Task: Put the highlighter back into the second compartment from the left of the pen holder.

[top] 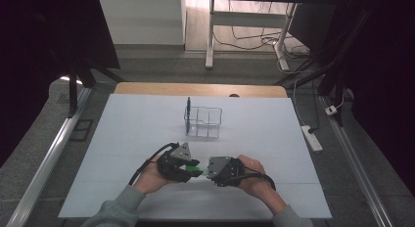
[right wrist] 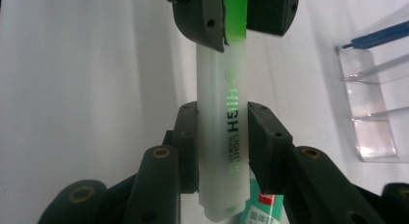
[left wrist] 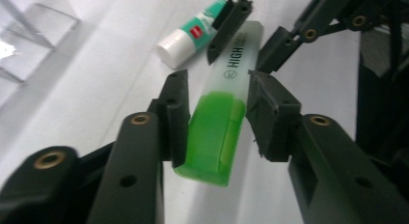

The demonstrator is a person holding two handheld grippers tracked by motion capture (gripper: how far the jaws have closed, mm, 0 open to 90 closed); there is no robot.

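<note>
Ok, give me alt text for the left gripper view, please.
A highlighter with a green cap lies between the left tool's two black jaws, close on either side. Farther along, the right tool flanks its pale barrel, with a glue stick on the white table behind.

A wooden table [top: 147, 88] under a pale white sheet [top: 122, 139] — on the sheet stands a clear acrylic organizer [top: 204, 122], and a white glue stick [left wrist: 190, 35] with a green label lies flat.
</note>
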